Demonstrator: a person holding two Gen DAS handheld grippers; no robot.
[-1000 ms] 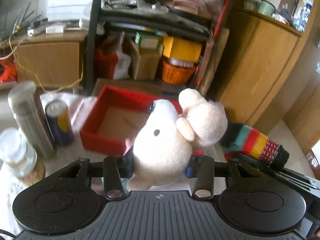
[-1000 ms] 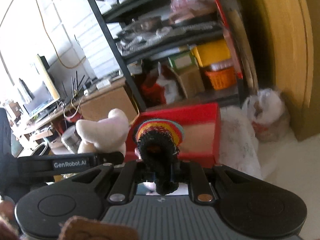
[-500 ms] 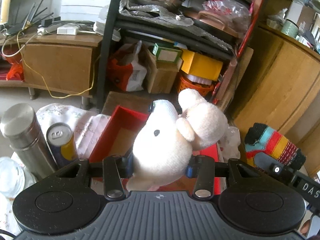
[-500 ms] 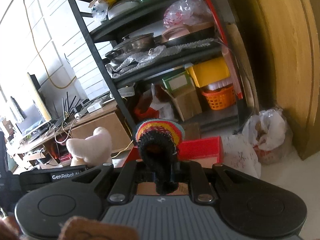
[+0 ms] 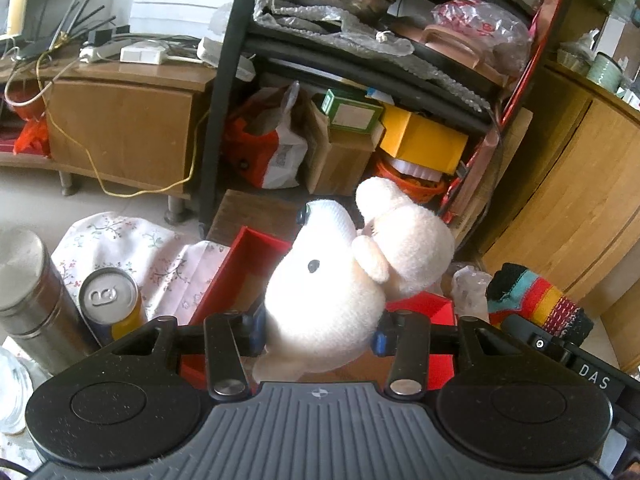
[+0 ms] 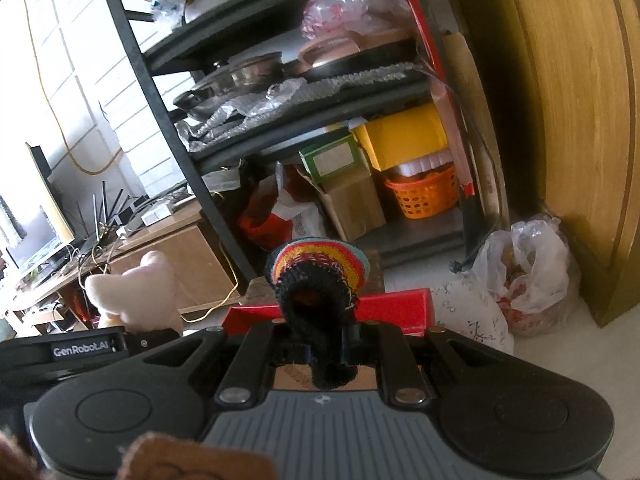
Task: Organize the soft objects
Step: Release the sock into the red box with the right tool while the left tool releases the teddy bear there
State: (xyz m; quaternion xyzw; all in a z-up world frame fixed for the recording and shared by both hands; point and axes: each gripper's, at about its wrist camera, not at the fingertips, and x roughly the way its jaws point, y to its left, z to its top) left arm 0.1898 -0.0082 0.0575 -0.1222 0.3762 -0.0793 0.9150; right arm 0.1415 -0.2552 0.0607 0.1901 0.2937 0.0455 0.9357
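The left gripper (image 5: 320,334) holds a white plush toy (image 5: 340,280) by its body, jaws pressed into its sides, over the red box (image 5: 236,272). A second ago the box lay further ahead and its whole floor showed; now the toy covers much of it. The right gripper (image 6: 320,350) is clamped tight on a striped knitted sock (image 6: 316,276), whose rainbow cuff stands above the box's far wall. Earlier the box filled more of that view; now only a red strip shows. A steel flask (image 5: 28,300) and a drink can (image 5: 108,300) stand left of the box.
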